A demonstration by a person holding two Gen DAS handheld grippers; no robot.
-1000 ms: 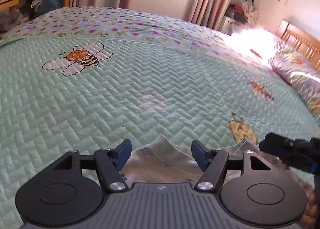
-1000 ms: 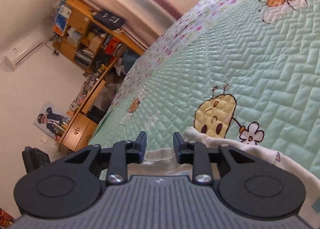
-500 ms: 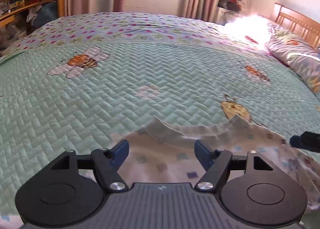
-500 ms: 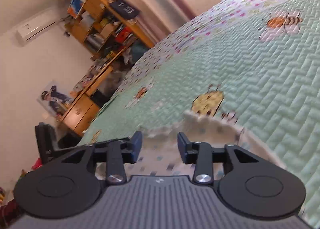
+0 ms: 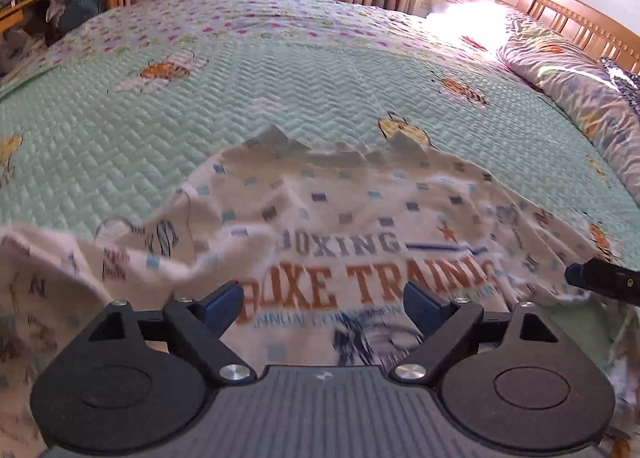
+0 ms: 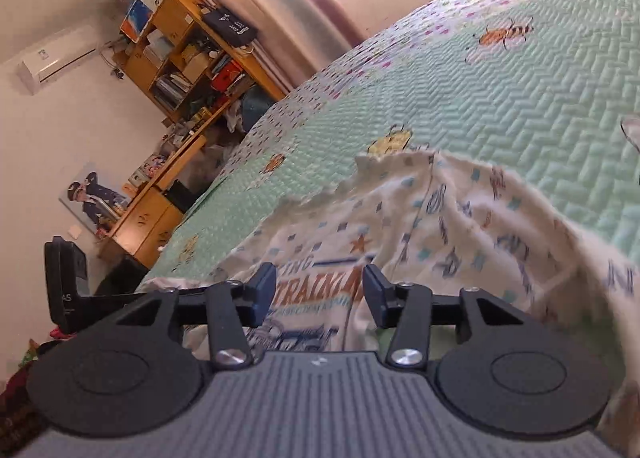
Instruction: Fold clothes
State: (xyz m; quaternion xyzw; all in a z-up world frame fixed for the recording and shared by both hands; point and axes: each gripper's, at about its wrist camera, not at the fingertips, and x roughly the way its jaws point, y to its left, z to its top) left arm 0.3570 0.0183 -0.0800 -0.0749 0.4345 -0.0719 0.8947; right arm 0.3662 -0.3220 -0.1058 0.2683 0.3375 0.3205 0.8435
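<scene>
The cream printed shirt (image 5: 360, 218) carries the only clear lettering: in the left wrist view, "BOXING" in dark blue with its first letter partly lost in a fold, and beneath it, in large orange capitals, what reads as "BOXE TRAINING" — a smaller blue line under that is too blurred to read. In the right wrist view the same shirt (image 6: 400, 218) shows only "TRAINING", cut off at the edges — the sleeve's lettering is blurred
</scene>
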